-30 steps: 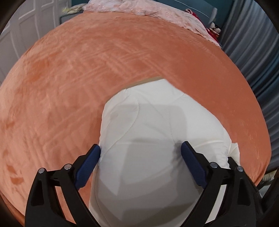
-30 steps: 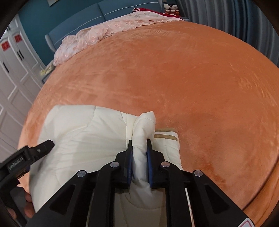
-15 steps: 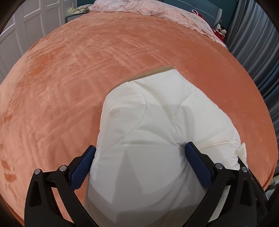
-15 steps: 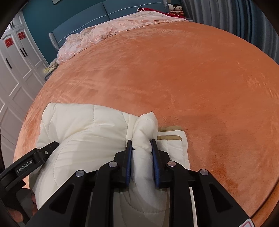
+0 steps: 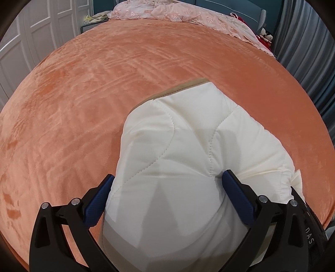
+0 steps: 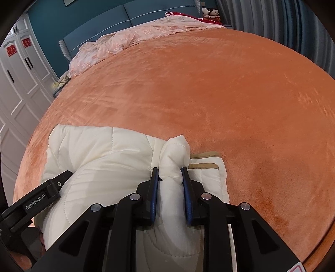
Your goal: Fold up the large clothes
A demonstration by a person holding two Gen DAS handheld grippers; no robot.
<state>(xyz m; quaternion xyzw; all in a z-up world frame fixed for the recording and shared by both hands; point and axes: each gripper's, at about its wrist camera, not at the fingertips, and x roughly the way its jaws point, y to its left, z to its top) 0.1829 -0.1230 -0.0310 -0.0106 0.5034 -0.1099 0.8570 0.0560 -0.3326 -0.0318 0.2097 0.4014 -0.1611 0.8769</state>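
Observation:
A cream quilted padded jacket [image 5: 188, 157] with tan trim lies folded into a thick bundle on an orange plush bedspread [image 5: 104, 87]. My left gripper [image 5: 167, 180] is open wide, its blue pads on either side of the bundle's near end, the right pad pressing into the fabric. My right gripper [image 6: 170, 171] grips a bunched fold of the jacket [image 6: 100, 154] between its blue pads, with the jaws parted slightly around it. The left gripper's finger [image 6: 52, 186] shows at lower left of the right wrist view.
A pink lace cover [image 6: 125, 41] lies crumpled at the head of the bed by a blue headboard [image 6: 117, 21]. White wardrobe doors [image 6: 18, 87] stand on the left. Grey curtains [image 5: 309, 54] hang on the right. Dolls [image 6: 210, 13] sit at the far corner.
The right jaws have widened a little around the fold. The left gripper has drawn back and risen, so more of the jacket shows between its open fingers.

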